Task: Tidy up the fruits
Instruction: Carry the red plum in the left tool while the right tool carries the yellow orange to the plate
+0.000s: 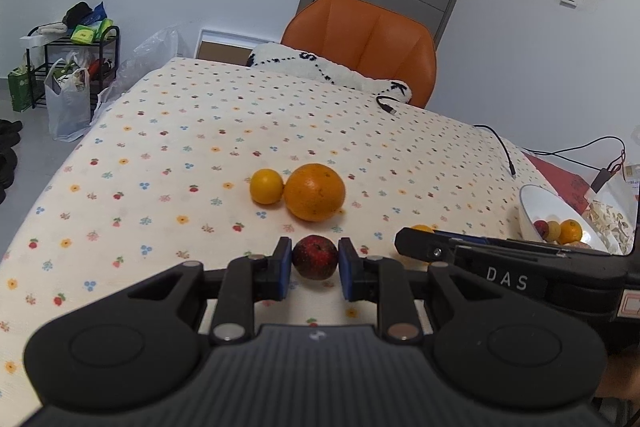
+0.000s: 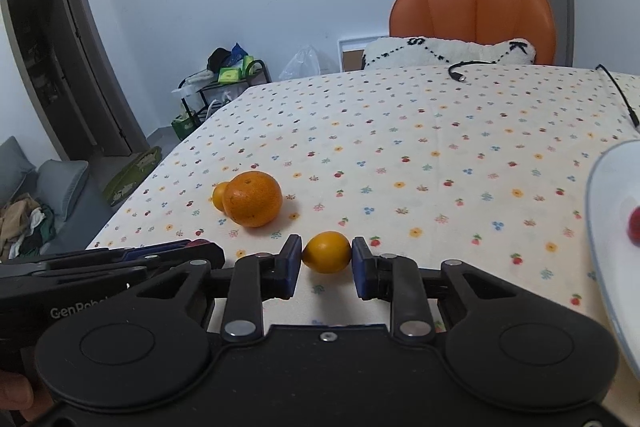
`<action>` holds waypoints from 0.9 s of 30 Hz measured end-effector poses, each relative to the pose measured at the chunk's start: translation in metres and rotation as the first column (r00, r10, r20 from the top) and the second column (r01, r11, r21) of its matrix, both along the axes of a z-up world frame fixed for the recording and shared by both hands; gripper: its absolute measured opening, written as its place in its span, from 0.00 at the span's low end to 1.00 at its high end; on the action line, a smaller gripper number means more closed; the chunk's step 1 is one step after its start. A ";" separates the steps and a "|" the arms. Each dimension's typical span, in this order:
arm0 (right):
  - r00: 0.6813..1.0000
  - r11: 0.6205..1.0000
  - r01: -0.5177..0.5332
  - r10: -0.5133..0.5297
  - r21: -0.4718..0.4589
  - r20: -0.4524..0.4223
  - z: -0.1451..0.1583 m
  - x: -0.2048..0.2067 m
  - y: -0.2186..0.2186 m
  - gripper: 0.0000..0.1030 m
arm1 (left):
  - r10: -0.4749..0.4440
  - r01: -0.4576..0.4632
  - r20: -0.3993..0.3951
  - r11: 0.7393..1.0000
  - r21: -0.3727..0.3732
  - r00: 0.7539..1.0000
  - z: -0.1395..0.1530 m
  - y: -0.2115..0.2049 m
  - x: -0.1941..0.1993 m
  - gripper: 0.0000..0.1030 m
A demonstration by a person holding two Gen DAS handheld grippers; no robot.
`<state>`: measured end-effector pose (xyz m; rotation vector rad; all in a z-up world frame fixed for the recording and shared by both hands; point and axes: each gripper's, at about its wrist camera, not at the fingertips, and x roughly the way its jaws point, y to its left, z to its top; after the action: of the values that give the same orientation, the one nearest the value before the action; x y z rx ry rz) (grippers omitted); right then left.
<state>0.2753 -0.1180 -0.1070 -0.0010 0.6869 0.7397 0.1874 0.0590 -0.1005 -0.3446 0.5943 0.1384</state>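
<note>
Bowl (image 2: 612,227) cut off at edge

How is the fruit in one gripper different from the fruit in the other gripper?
The left gripper is shut on a dark red fruit; the right gripper is shut on a small yellow-orange fruit. The red fruit looks dull and speckled; the yellow-orange one looks smooth and shiny. Both are small, roundish, and squeezed between blue pads just above the flowery tablecloth.

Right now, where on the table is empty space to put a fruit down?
Bare tablecloth spreads left of and behind the big orange and small orange, up to the pillow. It is crowded on the right, near the white bowl and cables.
</note>
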 end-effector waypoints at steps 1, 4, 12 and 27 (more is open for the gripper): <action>1.000 1.000 0.005 -0.005 0.004 0.000 0.001 -0.001 -0.004 0.25 | -0.005 0.005 0.002 1.000 -0.001 1.000 0.001 -0.002 0.000 0.22; 1.000 1.000 0.023 -0.023 0.021 0.001 0.005 -0.004 -0.015 0.25 | -0.017 0.017 0.009 1.000 -0.004 1.000 0.003 -0.009 0.003 0.22; 0.997 0.996 0.071 -0.072 0.058 0.018 0.018 -0.013 -0.046 0.25 | -0.056 0.057 0.032 0.998 -0.010 0.998 0.012 -0.029 0.005 0.22; 0.988 0.986 0.135 -0.142 0.095 0.068 0.039 -0.033 -0.093 0.25 | -0.139 0.141 0.086 0.990 -0.018 0.987 0.029 -0.071 0.009 0.22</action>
<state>0.2424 -0.2114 -0.0676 0.1003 0.5760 0.6332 0.1969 -0.0116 -0.0714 -0.3294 0.5353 -0.0180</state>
